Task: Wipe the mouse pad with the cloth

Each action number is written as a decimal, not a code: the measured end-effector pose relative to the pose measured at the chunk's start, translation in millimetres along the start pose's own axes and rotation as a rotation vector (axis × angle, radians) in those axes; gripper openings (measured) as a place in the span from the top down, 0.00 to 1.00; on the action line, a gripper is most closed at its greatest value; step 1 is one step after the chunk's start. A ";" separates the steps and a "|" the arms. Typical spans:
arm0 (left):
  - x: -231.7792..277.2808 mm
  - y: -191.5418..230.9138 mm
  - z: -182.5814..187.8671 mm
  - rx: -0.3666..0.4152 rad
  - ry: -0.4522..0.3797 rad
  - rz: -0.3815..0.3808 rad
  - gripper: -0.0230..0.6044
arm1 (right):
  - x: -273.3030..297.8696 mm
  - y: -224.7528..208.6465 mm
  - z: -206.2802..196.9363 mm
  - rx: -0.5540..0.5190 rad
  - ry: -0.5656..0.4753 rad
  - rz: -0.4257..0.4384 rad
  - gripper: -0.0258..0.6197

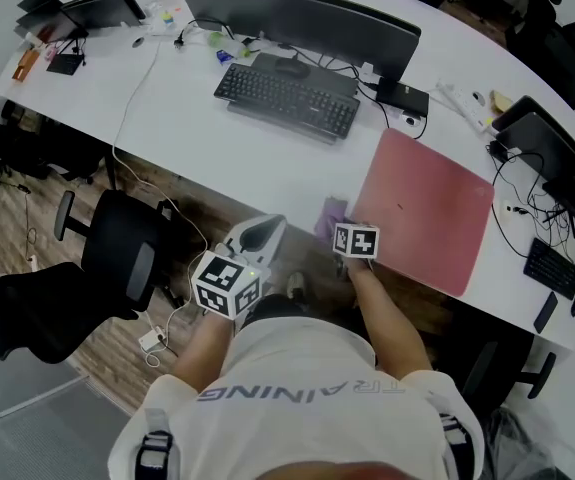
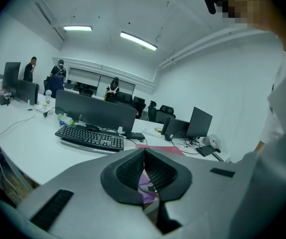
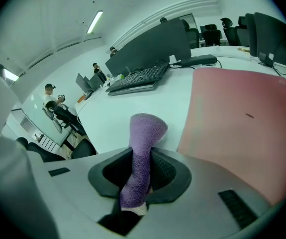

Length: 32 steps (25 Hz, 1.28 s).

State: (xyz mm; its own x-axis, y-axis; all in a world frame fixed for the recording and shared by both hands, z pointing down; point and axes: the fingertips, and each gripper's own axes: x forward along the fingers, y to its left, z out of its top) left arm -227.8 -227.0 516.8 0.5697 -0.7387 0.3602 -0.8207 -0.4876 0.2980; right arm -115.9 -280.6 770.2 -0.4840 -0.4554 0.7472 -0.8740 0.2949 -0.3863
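A pink mouse pad (image 1: 425,208) is laid on a white desk (image 1: 197,138), with a purple cloth (image 3: 142,153) held at its left edge.
The cloth is pinched between the right gripper's (image 3: 143,172) jaws, just beside the pad's near left corner. The left gripper (image 2: 143,169) is held at the desk's near edge, jaws pressed together, nothing between them.

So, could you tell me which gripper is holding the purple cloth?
The right gripper, jaws clamped on the purple cloth beside the pink mouse pad; the left gripper is shut, empty.
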 end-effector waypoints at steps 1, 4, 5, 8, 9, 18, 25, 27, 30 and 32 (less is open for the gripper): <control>2.8 -5.1 0.7 0.003 0.001 0.001 0.91 | -2.7 -5.0 -1.9 0.006 0.003 0.004 0.81; 11.7 -24.1 1.6 0.006 0.003 0.001 0.91 | -10.4 -19.7 -6.8 0.014 0.013 0.015 0.81; 14.7 -30.6 1.6 0.007 0.004 0.002 0.91 | -13.0 -23.9 -7.5 0.009 0.015 0.015 0.81; 22.4 -48.2 2.3 0.006 0.005 0.011 0.91 | -21.3 -34.1 -9.2 -0.011 0.019 0.020 0.81; 24.4 -53.4 2.5 0.004 0.004 0.014 0.91 | -24.0 -37.3 -9.7 -0.012 0.018 0.025 0.81; 39.0 -99.4 4.5 0.020 -0.009 0.039 0.91 | -52.4 -75.8 -18.8 -0.005 0.022 0.040 0.81; 53.5 -141.8 5.9 0.037 -0.022 0.023 0.91 | -80.5 -114.8 -29.5 -0.006 0.016 0.021 0.81; 57.9 -153.4 7.3 0.045 -0.028 0.016 0.91 | -88.5 -126.1 -31.3 -0.006 0.011 0.012 0.81; 67.0 -171.1 9.6 0.053 -0.041 0.006 0.91 | -102.4 -145.5 -35.3 -0.006 0.006 -0.002 0.81; 74.3 -184.2 11.2 0.054 -0.052 -0.001 0.91 | -113.4 -159.6 -40.1 -0.004 0.004 -0.010 0.81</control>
State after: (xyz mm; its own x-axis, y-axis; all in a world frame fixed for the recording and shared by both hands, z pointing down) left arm -34.8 -197.3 478.7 0.5686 -0.7606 0.3133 -0.8221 -0.5119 0.2493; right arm 80.3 -242.3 768.8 -0.4751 -0.4551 0.7531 -0.8785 0.2939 -0.3767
